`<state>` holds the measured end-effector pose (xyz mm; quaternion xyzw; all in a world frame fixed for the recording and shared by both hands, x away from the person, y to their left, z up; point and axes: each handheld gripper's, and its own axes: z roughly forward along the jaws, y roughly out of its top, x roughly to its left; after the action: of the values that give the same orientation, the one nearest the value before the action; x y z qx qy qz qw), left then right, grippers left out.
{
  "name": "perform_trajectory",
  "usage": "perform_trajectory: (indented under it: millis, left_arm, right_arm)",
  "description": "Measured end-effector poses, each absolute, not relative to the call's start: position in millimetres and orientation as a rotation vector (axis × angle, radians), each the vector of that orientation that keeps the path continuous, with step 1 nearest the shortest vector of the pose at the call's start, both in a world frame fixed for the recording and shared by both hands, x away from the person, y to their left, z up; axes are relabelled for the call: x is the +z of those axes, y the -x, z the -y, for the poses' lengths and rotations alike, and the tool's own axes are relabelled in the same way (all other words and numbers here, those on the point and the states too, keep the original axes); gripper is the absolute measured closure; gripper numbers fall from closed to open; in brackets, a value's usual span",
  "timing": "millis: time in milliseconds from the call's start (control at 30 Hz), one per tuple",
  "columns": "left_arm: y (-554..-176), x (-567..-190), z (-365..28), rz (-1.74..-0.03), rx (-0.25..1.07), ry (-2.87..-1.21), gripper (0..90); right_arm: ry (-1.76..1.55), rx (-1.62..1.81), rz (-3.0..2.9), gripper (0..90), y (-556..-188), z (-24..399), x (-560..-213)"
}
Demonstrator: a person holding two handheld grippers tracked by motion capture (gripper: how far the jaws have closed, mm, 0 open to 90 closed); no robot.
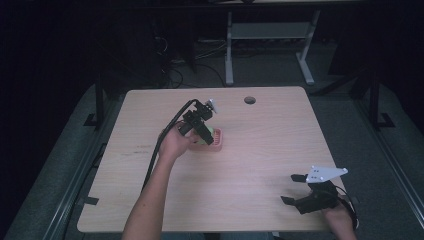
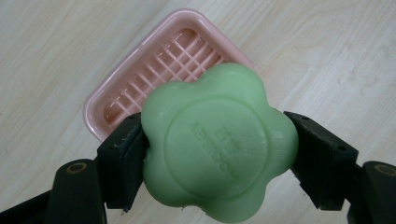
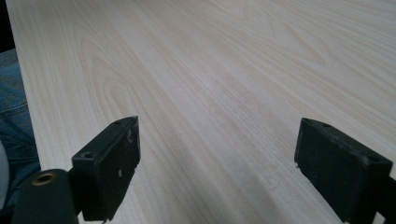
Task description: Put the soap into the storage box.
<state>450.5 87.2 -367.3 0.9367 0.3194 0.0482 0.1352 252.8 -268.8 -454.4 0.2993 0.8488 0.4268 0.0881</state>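
A green flower-shaped bar of soap (image 2: pixel 218 144) is clamped between the jaws of my left gripper (image 2: pixel 217 154), held just above a pink ribbed soap dish (image 2: pixel 140 79). In the high view the left gripper (image 1: pixel 202 134) points down over the pink soap dish (image 1: pixel 218 142) near the middle of the table, with a sliver of green soap (image 1: pixel 210 133) showing. My right gripper (image 1: pixel 293 189) rests at the front right of the table, open, its jaws (image 3: pixel 217 168) wide apart over bare wood.
The light wooden table (image 1: pixel 260 150) has a round cable hole (image 1: pixel 249 100) near its far edge. Behind the table stand the legs of another desk (image 1: pixel 229 50) and cables on the floor. A person's blue-clad knee (image 3: pixel 14 116) shows beside the table edge.
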Motion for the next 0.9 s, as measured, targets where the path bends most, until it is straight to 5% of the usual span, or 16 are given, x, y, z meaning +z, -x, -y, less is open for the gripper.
perform_trajectory:
  millis: [900]
  left_arm:
    - [-486.8,-391.1,-76.3,-1.068,0.12,-2.714,26.5]
  right_arm:
    - [-0.888,1.277,-2.523,13.8,-253.2,270.0,-454.3]
